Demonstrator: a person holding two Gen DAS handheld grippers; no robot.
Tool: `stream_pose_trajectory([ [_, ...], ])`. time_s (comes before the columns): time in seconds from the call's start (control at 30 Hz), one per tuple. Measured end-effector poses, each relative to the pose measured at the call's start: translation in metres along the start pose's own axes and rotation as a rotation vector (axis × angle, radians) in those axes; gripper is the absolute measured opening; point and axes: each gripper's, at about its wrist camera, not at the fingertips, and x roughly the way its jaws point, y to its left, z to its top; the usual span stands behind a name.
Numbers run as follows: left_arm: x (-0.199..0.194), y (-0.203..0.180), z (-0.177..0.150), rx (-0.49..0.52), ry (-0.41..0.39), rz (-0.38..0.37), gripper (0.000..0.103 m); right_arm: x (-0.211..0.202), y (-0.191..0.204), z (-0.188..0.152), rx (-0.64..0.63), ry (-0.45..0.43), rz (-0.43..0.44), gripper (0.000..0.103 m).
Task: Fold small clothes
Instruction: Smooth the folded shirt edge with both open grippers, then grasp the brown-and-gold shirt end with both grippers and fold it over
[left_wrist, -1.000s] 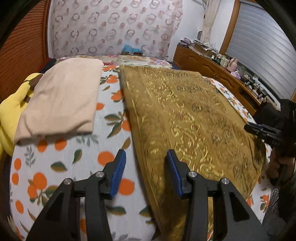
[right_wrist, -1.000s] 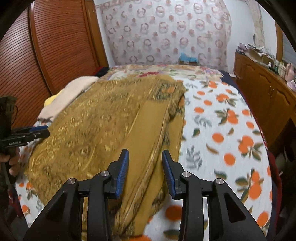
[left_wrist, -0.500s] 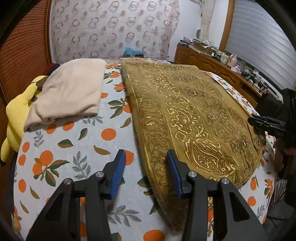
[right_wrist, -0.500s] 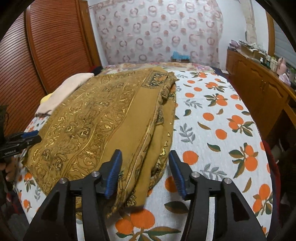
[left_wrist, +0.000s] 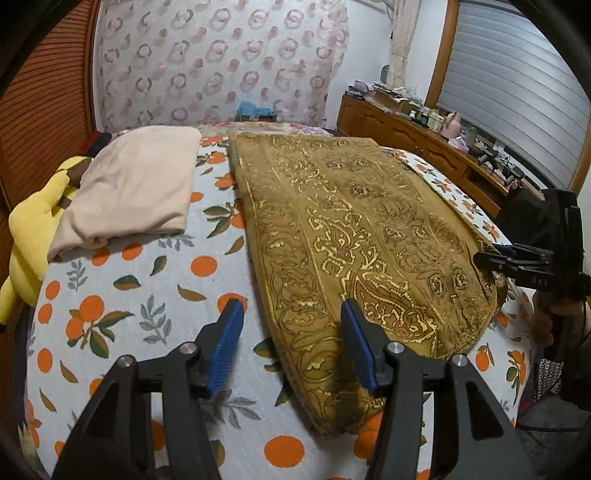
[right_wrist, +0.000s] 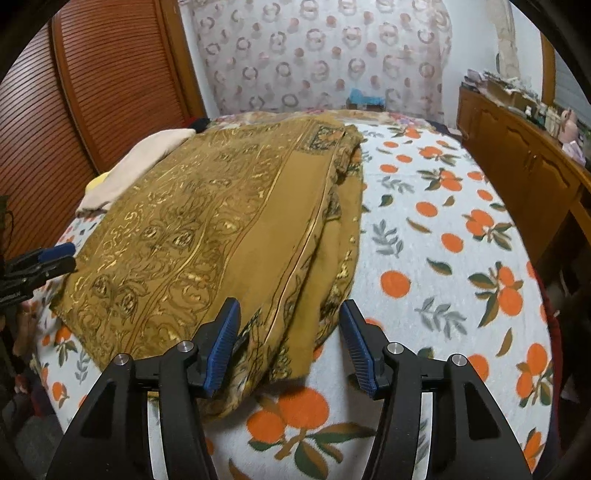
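Through the left wrist camera we look down along our left gripper, whose jaws have just been opening and now stand apart with nothing pressed between the blue pads. The near left edge of the folded golden-brown garment passes below the gap between them, lying flat on the bed with its orange-and-leaf sheet. The garment runs from the near edge of the bed away toward the patterned curtain. To its left, apart from it, lies a folded beige cloth, partly on top of a yellow plush toy at the bed's left side. At the right edge of this view our right gripper hovers at the garment's right edge; here we cannot tell how its jaws stand.

Through the right wrist camera our right gripper shows open jaws that have just been opening, empty, above the garment's layered near corner on the bed. The stacked folds lie along the garment's right side. The beige cloth shows beyond its far left edge. Our left gripper appears at the left edge of the view, beside the garment. A wooden sideboard stands to the right of the bed.
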Motion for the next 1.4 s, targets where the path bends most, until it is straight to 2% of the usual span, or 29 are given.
stream_pose_trajectory([
  [0.2,0.001,-0.002,-0.005,0.004,0.016,-0.001,0.054,-0.002,0.004,-0.005,-0.008,-0.003,0.010,0.057],
  [0.3,0.000,-0.001,-0.008,-0.008,0.018,-0.046,0.048,-0.002,0.008,-0.005,-0.020,-0.004,0.002,0.055],
  [0.33,0.000,0.000,-0.009,-0.010,0.022,-0.055,0.047,-0.002,0.009,-0.005,-0.021,-0.005,0.006,0.052],
  [0.4,0.001,0.000,-0.011,-0.012,0.028,-0.072,0.037,-0.002,0.010,-0.006,-0.022,-0.010,0.013,0.049],
  [0.53,0.001,-0.001,-0.015,-0.008,0.039,-0.086,0.025,-0.002,0.009,-0.007,-0.009,-0.019,0.033,0.031],
  [0.6,0.000,0.000,-0.016,-0.012,0.040,-0.091,0.022,-0.002,0.008,-0.007,-0.005,-0.020,0.051,0.029],
  [0.67,0.000,0.000,-0.015,-0.011,0.038,-0.094,0.012,-0.002,0.007,-0.007,0.005,-0.020,0.062,0.025],
  [0.73,0.000,0.001,-0.015,-0.010,0.034,-0.098,0.004,-0.002,0.007,-0.007,0.002,-0.020,0.079,0.014],
  [0.83,-0.009,-0.002,-0.008,-0.001,-0.002,-0.110,0.002,-0.005,0.008,-0.005,0.007,-0.047,0.112,0.010],
  [1.13,-0.036,-0.007,0.053,-0.007,-0.149,-0.144,0.001,-0.035,0.004,0.029,0.037,-0.156,0.198,0.008],
  [1.23,-0.035,-0.003,0.080,-0.021,-0.185,-0.148,0.001,-0.044,0.001,0.052,0.048,-0.191,0.221,0.008],
  [1.4,-0.021,0.006,0.118,-0.044,-0.207,-0.148,0.001,-0.040,-0.004,0.091,0.055,-0.212,0.209,0.008],
])
